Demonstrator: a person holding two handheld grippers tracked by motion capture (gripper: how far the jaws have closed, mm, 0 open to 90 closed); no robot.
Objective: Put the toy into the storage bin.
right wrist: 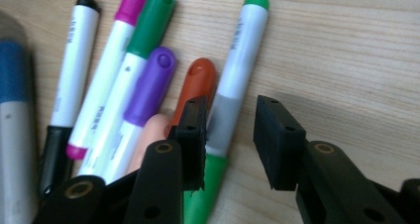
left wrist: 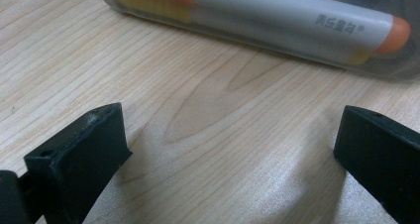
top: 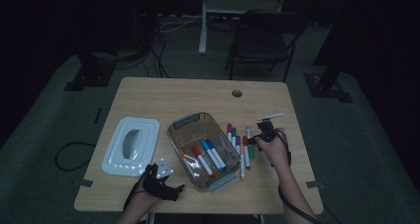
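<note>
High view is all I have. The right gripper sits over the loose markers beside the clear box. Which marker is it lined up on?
Observer: The green marker. In the right gripper view its white barrel runs up through the gap of the right gripper.
Operator: Pads on it yet?
Observer: Not clamped. Bare wood shows between the barrel and one jaw. The other jaw stands in front of the orange-red marker next to it.
Operator: And the left gripper?
Observer: The left gripper is open, jaws wide apart over bare table. It faces the wall of the clear box, and an orange marker lies just behind that wall.
</note>
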